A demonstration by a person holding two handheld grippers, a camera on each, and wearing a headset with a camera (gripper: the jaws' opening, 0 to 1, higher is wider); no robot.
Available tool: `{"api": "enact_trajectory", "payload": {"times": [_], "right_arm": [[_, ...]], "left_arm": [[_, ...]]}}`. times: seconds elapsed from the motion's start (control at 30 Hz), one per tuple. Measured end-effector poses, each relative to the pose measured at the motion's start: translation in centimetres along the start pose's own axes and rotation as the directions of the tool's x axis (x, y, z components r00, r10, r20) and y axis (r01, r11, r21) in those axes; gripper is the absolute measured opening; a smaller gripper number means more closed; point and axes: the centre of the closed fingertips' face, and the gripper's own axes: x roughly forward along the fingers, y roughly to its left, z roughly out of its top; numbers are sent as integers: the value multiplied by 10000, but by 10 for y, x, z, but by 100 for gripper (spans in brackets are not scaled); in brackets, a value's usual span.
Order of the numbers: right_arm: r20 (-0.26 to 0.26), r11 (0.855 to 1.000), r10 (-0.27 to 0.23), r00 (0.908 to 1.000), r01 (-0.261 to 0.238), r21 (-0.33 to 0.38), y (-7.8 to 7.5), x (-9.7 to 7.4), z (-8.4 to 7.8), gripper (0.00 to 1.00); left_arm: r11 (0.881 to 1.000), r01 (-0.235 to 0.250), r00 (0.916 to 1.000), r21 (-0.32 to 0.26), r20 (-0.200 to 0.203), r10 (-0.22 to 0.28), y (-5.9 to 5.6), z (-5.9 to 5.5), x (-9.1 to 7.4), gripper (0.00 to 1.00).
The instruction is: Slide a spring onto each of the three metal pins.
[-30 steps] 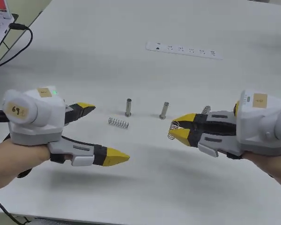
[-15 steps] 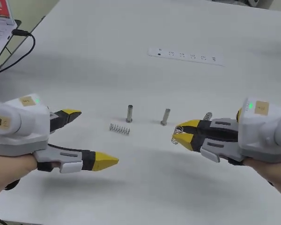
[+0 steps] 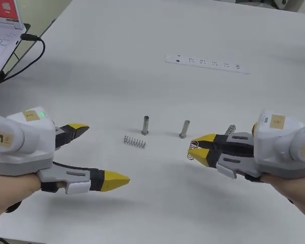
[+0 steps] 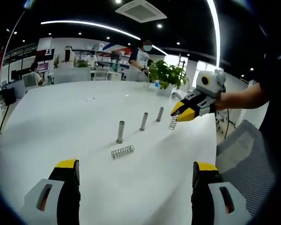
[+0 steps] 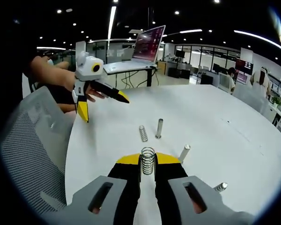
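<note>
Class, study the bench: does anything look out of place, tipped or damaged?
Little stands out. A loose spring lies on its side on the table, near the leftmost pin, which fits an unfinished job. The right gripper is shut on a second spring. Nothing looks damaged or spilled.

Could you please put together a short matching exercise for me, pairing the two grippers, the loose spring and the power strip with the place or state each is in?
Column one:
1. left gripper
2. right gripper
3. loose spring
4. power strip

Column two:
A. lies flat on the table, beside the leftmost pin in the head view
B. shut on the held spring
C. at the far side of the table, away from both grippers
D. open, holding nothing

Pairs: 1-D; 2-B; 3-A; 4-C.
</note>
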Motion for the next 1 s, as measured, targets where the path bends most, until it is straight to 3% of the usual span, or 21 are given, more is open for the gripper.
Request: {"api": "enact_trajectory", "payload": {"times": [0.4, 0.63, 1.0], "right_arm": [[10, 9999, -123, 9999, 123, 121, -11, 5, 0, 8], [109, 9994, -309, 9995, 307, 176, -19, 8, 8, 8], [362, 9961, -824, 9959, 812, 337, -45, 10, 23, 8]], "left_arm": [[9999, -48, 10000, -108, -57, 47, 0, -6, -3, 98], [9999, -65, 9999, -152, -94, 64, 1, -9, -5, 98], [9997, -70, 9999, -228, -129, 67, 1, -13, -7, 98]]}}
